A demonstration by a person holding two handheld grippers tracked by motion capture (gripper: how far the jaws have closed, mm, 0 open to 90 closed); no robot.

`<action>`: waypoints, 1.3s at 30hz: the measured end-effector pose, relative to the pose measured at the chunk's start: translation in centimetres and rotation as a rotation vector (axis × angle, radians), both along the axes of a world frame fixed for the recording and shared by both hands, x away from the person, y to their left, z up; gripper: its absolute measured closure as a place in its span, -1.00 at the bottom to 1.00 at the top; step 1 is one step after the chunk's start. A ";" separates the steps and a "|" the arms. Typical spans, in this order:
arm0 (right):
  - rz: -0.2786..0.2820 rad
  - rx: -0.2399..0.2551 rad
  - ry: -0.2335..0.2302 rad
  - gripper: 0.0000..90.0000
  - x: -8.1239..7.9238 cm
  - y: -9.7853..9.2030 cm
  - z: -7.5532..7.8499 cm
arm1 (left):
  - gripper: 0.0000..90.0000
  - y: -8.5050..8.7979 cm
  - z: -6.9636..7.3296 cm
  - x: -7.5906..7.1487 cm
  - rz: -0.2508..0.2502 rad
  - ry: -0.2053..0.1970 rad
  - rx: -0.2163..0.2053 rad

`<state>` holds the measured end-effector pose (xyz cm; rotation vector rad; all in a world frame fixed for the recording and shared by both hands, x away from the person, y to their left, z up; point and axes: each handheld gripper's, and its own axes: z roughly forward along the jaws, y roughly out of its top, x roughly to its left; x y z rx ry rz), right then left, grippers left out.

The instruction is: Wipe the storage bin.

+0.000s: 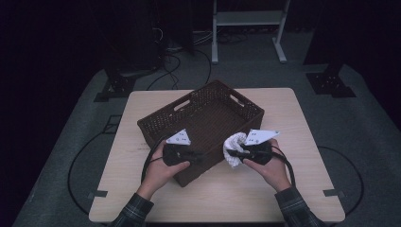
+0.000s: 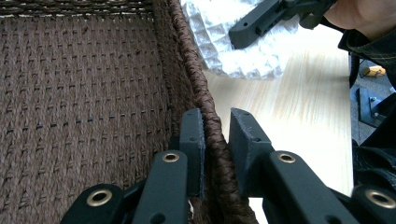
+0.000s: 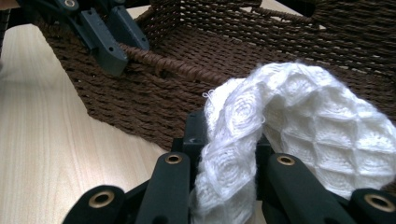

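Clamping the near rim of the brown woven basket (image 1: 203,118), your left gripper (image 2: 215,135) has one jaw inside the wall and the other outside, pressed onto the braided edge. Your right gripper (image 3: 229,140) pinches a white waffle-weave cloth (image 3: 299,126), which bunches up between the jaws and drapes over them. You hold that cloth just outside the basket's near right wall, at about rim level and off the bench (image 1: 302,137). In the high view the cloth (image 1: 233,149) hangs beside the basket's near corner, with your left gripper (image 1: 194,155) across that corner from it. The basket sits at the bench's middle, turned at an angle.
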<state>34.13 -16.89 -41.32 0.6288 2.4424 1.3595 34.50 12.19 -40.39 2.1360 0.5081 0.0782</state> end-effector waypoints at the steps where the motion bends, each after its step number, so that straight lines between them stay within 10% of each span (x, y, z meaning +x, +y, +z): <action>1: 0.003 -0.005 0.002 0.69 0.0 0.1 -0.1 | 0.67 0.0 0.0 0.0 0.000 0.000 0.000; 30: 0.027 -0.124 0.152 0.70 1.5 1.8 -5.8 | 0.67 0.0 0.0 0.0 0.000 -0.001 0.002; 39: 0.050 -0.102 0.103 0.69 0.4 2.1 -3.8 | 0.67 0.0 0.0 0.0 0.000 0.001 0.001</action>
